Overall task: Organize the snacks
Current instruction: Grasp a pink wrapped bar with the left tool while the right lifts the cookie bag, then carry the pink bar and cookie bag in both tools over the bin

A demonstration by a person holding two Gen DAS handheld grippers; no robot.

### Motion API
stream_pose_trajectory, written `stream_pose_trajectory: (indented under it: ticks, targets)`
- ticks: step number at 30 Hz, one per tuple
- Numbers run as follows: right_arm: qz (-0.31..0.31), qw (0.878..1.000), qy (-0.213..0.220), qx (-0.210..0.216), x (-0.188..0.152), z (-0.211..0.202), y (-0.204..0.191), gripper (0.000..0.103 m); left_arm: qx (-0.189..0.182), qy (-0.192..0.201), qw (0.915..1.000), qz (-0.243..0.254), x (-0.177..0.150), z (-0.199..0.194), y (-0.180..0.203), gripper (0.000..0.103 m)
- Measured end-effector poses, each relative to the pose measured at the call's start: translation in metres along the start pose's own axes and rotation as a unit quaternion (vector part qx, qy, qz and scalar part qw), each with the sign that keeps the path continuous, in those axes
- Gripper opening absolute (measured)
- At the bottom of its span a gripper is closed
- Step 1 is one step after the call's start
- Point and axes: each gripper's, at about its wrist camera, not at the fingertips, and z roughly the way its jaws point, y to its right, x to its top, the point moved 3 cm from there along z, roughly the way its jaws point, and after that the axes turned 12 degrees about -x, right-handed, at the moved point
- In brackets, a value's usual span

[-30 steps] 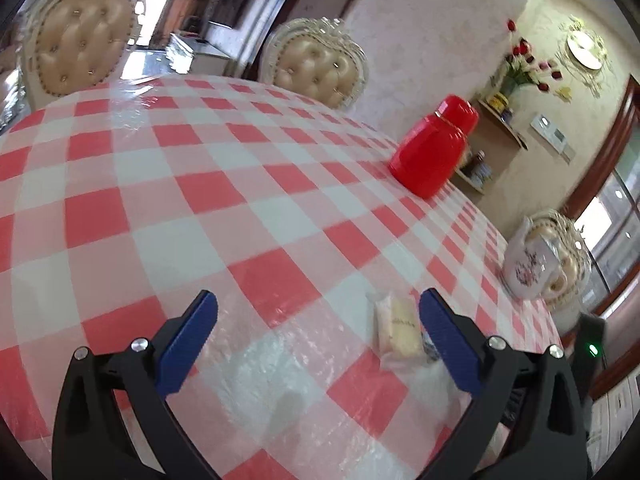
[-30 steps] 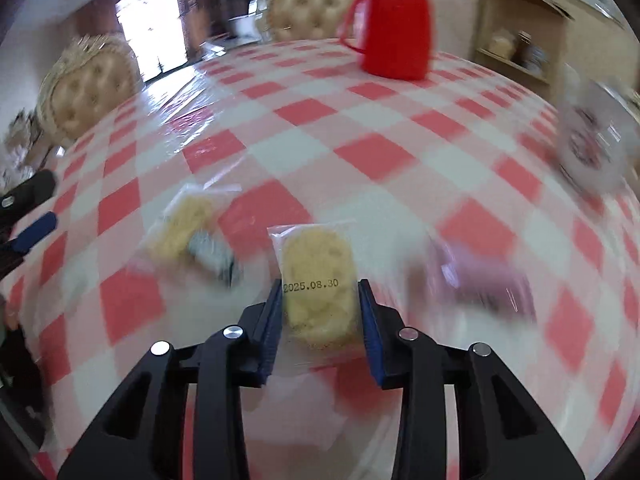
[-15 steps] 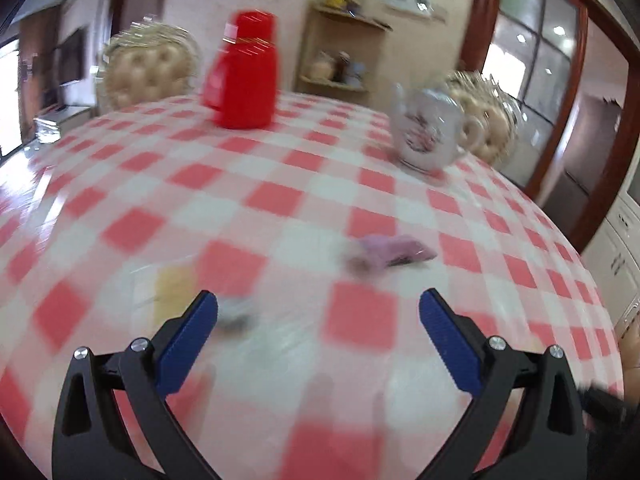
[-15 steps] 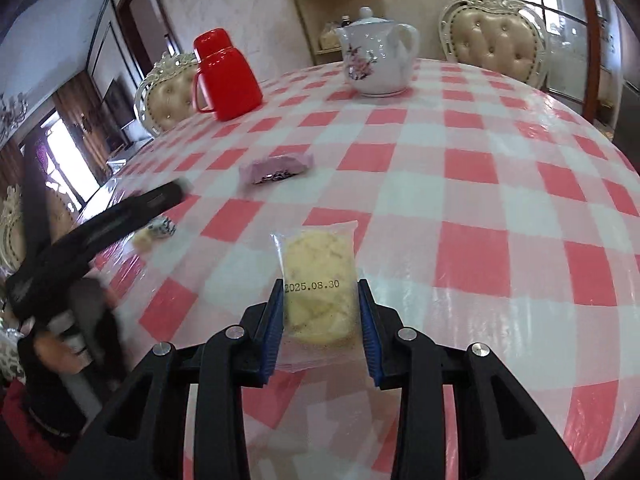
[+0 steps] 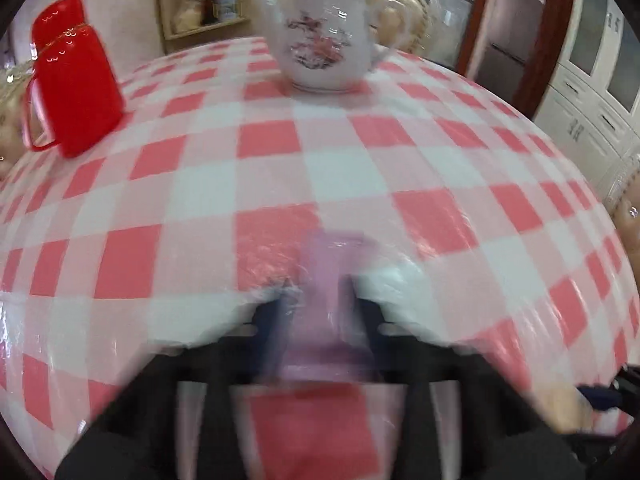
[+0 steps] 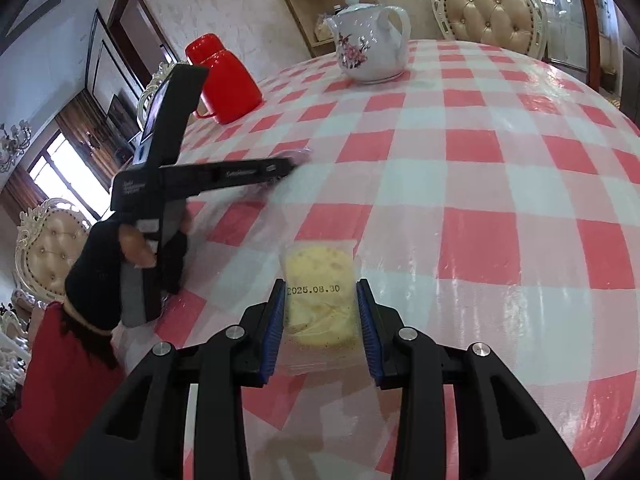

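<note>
the left gripper [image 5: 320,316] jaws are pinching the slick purple snack packet [image 5: 334,264] on the surface [image 5: 440,152] and risking slippage, while the right gripper [image 6: 320,312] jaws are clamping the yellow cookie packet [image 6: 318,276].

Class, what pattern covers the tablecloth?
Red-and-white checks on the tablecloth, clearest in the right wrist view.

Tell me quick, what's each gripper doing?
Left gripper: shut on the purple snack.
Right gripper: shut on the yellow snack.

Bright daylight glares off the tablecloth [image 6: 500,128]; left wrist view motion-blurred, right sharp, edges fisheye-bent.
</note>
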Motion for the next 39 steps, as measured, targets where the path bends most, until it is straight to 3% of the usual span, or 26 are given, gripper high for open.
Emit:
stream_pose_trajectory:
  ticks: [1,4,11,15,24,39]
  targets:
    - [0.000,1.000,0.000,-0.005,0.001,0.002,0.003,0.035,-0.006,0.006,0.9999,0.009,-0.004,-0.003,0.008,0.022]
    - [0.015,1.000,0.000,-0.001,0.002,0.004,0.010,0.035,0.021,0.019,0.9988,0.041,-0.018,-0.007,0.036,0.021]
    - [0.025,1.000,0.009,-0.004,0.003,-0.001,0.016,0.035,0.042,0.059,0.9973,0.008,-0.070,-0.049,0.078,0.022]
    - [0.018,1.000,0.016,-0.007,0.002,-0.001,0.013,0.035,0.056,0.063,0.9964,-0.010,-0.103,-0.069,0.087,0.022]
    - [0.016,0.999,0.034,-0.008,-0.012,-0.021,0.012,0.035,0.065,0.113,0.9899,-0.056,-0.156,-0.136,0.094,0.022]
    - [0.007,0.996,0.061,0.057,-0.079,-0.086,-0.043,0.034,0.075,0.160,0.9801,-0.090,-0.214,-0.200,0.111,0.022]
